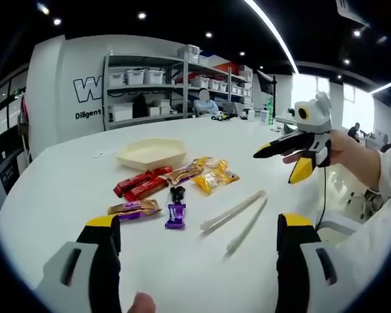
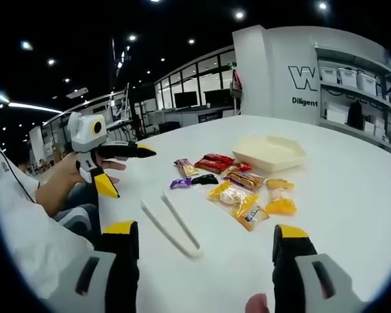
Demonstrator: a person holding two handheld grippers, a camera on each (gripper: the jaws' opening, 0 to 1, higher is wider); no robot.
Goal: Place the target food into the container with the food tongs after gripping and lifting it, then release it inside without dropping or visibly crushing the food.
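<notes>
Tongs (image 1: 236, 218) lie on the white table (image 1: 65, 182), arms slightly parted, gripping nothing, untouched by either gripper. Left gripper (image 1: 199, 244) is held above the near table edge with jaws wide apart and nothing between them; right gripper (image 2: 205, 251) likewise spread and empty. Beyond the tongs, wrapped snacks lie scattered: purple candy (image 1: 176, 215), brown bar (image 1: 134, 208), red bars (image 1: 140, 184), yellow packets (image 1: 212, 177). Farther back sits the shallow cream container (image 1: 151, 154), none of the food inside.
</notes>
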